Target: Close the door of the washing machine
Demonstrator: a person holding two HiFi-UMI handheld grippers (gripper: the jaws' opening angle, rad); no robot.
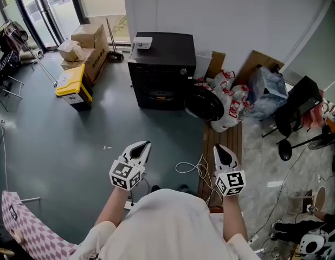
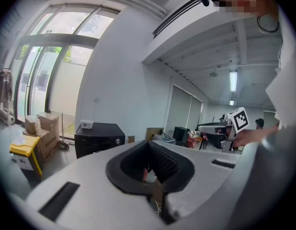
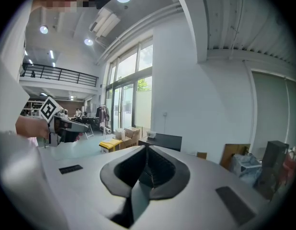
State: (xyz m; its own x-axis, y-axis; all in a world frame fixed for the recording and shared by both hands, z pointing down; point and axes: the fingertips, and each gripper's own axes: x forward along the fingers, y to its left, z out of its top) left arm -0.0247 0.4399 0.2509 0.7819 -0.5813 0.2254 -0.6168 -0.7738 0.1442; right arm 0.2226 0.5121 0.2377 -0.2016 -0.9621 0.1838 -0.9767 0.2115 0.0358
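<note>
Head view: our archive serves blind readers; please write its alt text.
A black washing machine stands against a white wall, its round door swung open. In the foreground a person holds the left gripper and right gripper, both shut, well short of it.

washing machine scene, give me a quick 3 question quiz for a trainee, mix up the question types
1. True or false: the door of the washing machine is already shut.
2. What lies on top of the machine? A) a small white box B) a yellow bin C) a coiled cable
3. Fill in the blank: the left gripper and the right gripper are held close to the person's body, well short of the machine, and the jaws of both are ___ with nothing between them.

Key
1. False: the door hangs open at the machine's right side in the head view.
2. A
3. shut
</note>
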